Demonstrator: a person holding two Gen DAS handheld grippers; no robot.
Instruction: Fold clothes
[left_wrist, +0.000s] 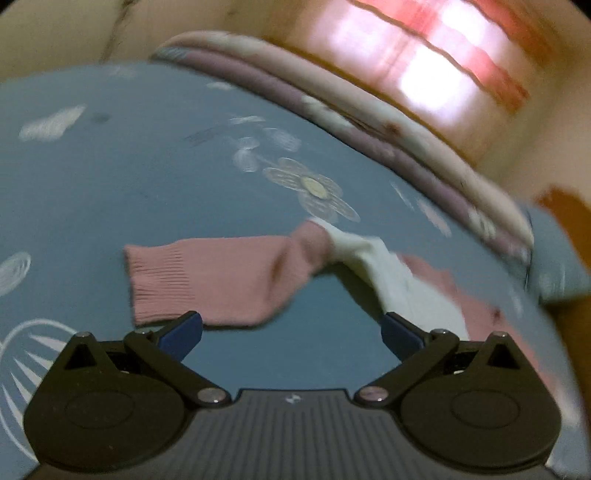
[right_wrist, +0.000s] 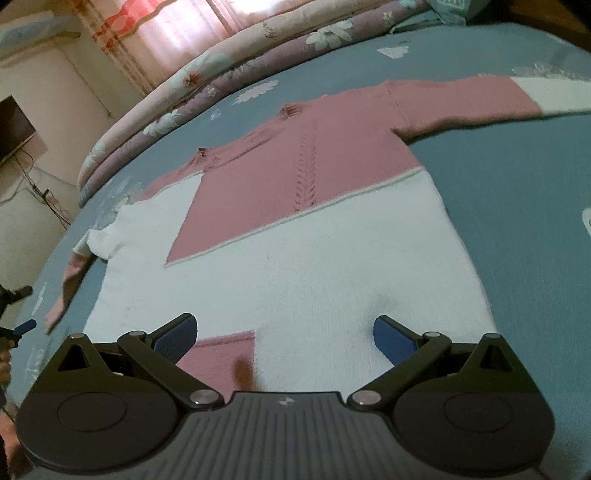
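On the blue flowered bedsheet (right_wrist: 498, 177), both my grippers, left (left_wrist: 291, 332) and right (right_wrist: 284, 332), gape empty; pinch the pink-and-white knitted sweater's (right_wrist: 295, 229) pink ribbed cuff (left_wrist: 162, 280) squarely.

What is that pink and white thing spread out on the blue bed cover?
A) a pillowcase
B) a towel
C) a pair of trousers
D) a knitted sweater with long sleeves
D: the right wrist view shows a knitted sweater with a pink upper body, a white lower half and sleeves stretching out to each side, lying flat on the blue floral bed cover.
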